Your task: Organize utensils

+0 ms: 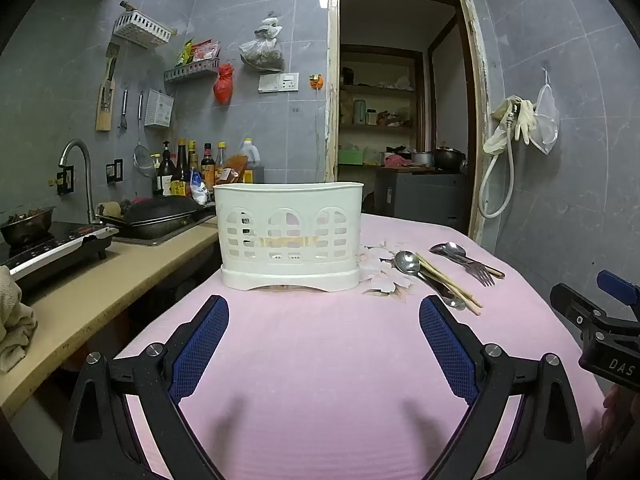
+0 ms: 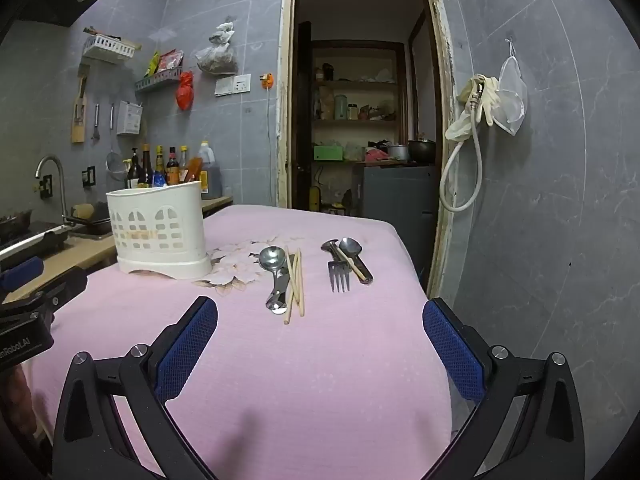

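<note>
A white slotted utensil holder (image 1: 289, 236) stands upright on the pink tablecloth (image 1: 320, 360); it also shows in the right wrist view (image 2: 160, 232). To its right lie a large spoon (image 2: 274, 276) with wooden chopsticks (image 2: 295, 284), and farther right a fork (image 2: 339, 276) with two spoons (image 2: 352, 254) and one chopstick. The same utensils show in the left wrist view, spoon (image 1: 408, 263) and fork (image 1: 478, 270). My left gripper (image 1: 323, 312) is open and empty, facing the holder. My right gripper (image 2: 320, 316) is open and empty, just short of the utensils.
A wooden counter (image 1: 104, 280) with an induction cooker (image 1: 52, 246), wok and sink runs along the left of the table. Sauce bottles (image 1: 188, 168) stand at the back. An open doorway (image 2: 360, 120) lies behind the table. The table's right edge drops off near the wall.
</note>
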Action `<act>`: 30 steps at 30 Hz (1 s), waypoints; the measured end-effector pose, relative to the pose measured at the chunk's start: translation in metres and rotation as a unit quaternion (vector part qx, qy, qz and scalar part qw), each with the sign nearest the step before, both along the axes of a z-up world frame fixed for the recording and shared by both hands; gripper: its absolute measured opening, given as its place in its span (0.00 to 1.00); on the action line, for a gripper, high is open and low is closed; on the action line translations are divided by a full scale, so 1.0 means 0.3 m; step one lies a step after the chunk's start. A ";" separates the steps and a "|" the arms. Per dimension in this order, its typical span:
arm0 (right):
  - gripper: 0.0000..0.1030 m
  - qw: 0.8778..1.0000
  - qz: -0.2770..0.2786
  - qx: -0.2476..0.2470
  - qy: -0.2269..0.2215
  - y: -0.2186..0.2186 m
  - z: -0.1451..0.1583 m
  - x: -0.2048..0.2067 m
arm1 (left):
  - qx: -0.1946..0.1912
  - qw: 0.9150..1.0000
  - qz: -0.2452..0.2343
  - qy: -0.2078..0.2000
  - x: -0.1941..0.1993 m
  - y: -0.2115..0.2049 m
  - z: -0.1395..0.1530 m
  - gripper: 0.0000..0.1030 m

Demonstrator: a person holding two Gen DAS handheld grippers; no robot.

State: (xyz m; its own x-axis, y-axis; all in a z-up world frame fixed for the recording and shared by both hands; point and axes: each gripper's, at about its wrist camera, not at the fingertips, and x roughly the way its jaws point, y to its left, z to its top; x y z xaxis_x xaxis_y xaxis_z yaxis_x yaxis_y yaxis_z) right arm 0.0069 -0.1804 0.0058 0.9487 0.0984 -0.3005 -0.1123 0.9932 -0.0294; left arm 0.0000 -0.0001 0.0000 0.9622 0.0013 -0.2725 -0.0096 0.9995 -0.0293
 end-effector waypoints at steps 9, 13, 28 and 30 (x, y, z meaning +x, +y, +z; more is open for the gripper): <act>1.00 1.000 0.000 0.001 -0.001 -0.003 -0.001 0.001 | 0.000 1.000 0.000 0.001 0.000 -0.001 -0.001 0.91; 1.00 1.000 0.000 0.001 -0.001 -0.003 0.000 0.000 | -0.001 1.000 0.000 0.002 0.000 -0.001 -0.001 0.91; 1.00 1.000 0.000 0.001 0.000 -0.003 0.004 -0.002 | -0.004 1.000 0.000 0.003 0.008 -0.004 -0.020 0.91; 1.00 1.000 0.000 0.001 0.000 -0.003 0.004 -0.001 | -0.004 1.000 0.001 0.003 0.007 -0.004 -0.017 0.91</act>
